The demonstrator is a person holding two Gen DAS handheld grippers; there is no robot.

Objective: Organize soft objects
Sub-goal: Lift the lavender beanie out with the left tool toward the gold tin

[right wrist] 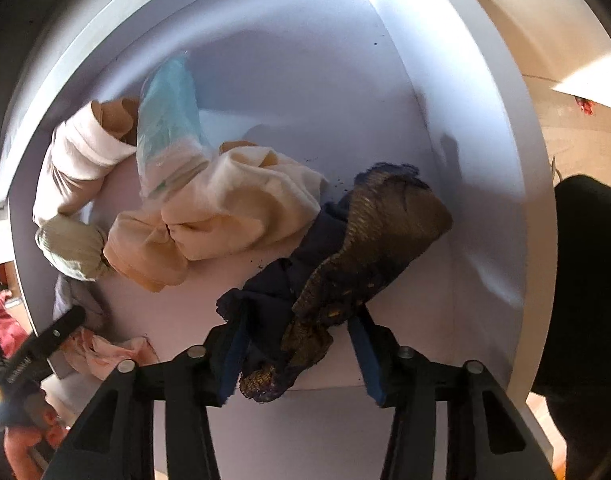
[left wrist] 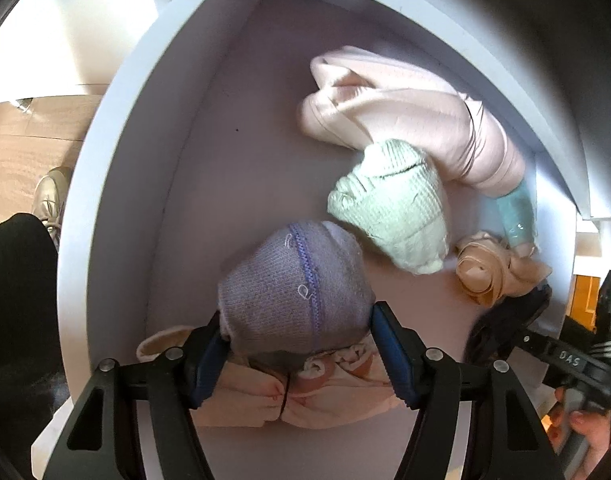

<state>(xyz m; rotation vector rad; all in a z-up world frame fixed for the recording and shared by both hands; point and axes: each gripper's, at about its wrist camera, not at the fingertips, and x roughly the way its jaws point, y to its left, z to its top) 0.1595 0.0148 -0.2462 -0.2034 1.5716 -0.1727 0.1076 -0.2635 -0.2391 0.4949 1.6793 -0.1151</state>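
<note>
My left gripper (left wrist: 295,328) is shut on a lilac knit hat (left wrist: 293,284) with a purple stitched seam, held just above pink cloth (left wrist: 289,400) inside a white drawer (left wrist: 117,184). Beyond it lie a mint knit hat (left wrist: 389,208), a pale pink rolled garment (left wrist: 409,116), a teal packet (left wrist: 515,216) and a peach cloth (left wrist: 485,276). My right gripper (right wrist: 297,336) is shut on a dark navy and gold lace cloth (right wrist: 369,236), with cream cloth (right wrist: 233,208) just beyond it. The right gripper also shows in the left wrist view (left wrist: 545,340).
The drawer's white walls (right wrist: 485,160) curve around both piles. The teal packet (right wrist: 169,120) and the pale pink roll (right wrist: 77,152) lie toward the far left in the right wrist view. Wooden floor (left wrist: 21,140) and a shoe (left wrist: 51,196) lie outside the drawer on the left.
</note>
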